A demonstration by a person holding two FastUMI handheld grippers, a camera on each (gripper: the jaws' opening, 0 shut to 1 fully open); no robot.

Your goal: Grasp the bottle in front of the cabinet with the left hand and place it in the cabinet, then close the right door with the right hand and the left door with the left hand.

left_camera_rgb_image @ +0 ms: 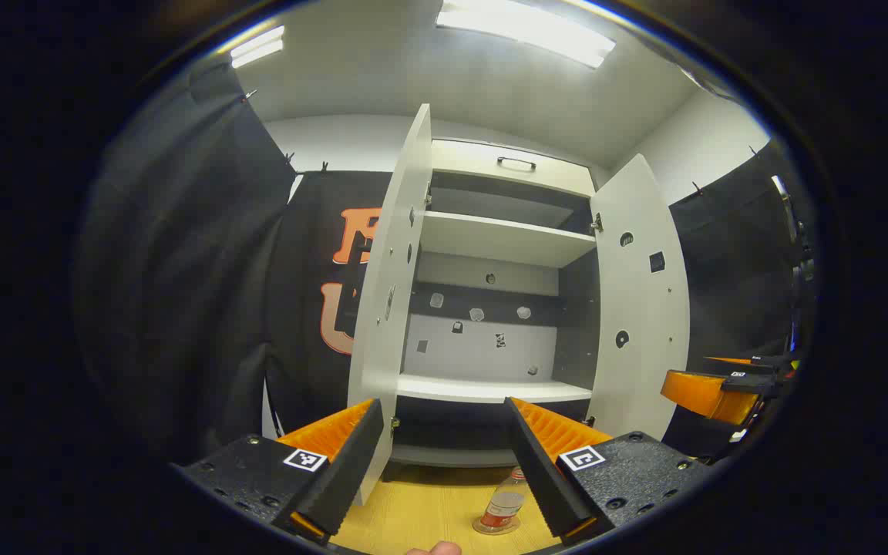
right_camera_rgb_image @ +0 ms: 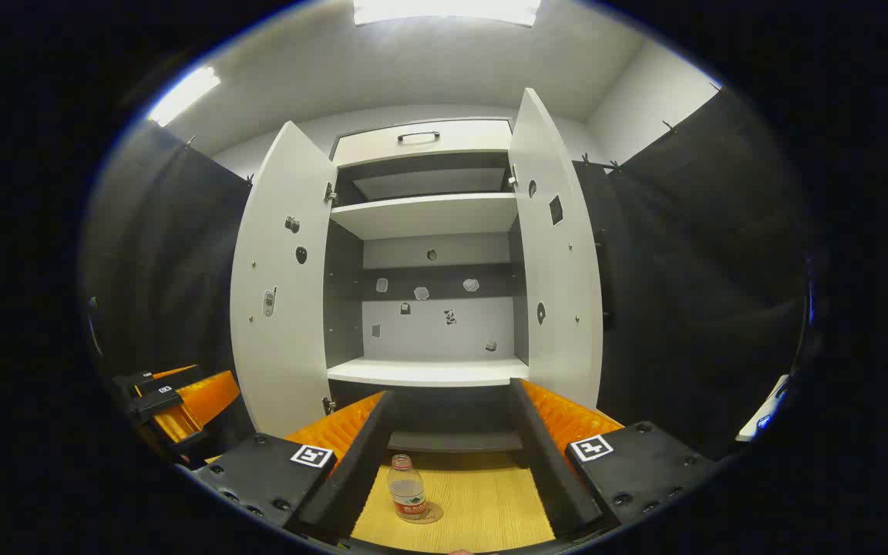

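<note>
Wooden desk [right_camera_rgb_image: 482, 501] bears my water bottle [right_camera_rgb_image: 407, 493] upright before the open cabinet [right_camera_rgb_image: 428, 216] (both tools [left_camera_rgb_image: 444, 478] [right_camera_rgb_image: 452, 470] spread, empty).

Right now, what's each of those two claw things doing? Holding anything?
Left gripper: jaws open, holding nothing; the bottle stands on the floor beyond them.
Right gripper: jaws open, holding nothing, facing the open cabinet.

A staged recording booth around me, black cloth walls [right_camera_rgb_image: 691, 254] clipped up, ceiling strip lights [left_camera_rgb_image: 525, 31], lone white cabinet [right_camera_rgb_image: 428, 216] with marker stickers, wooden floor [right_camera_rgb_image: 482, 501].
</note>
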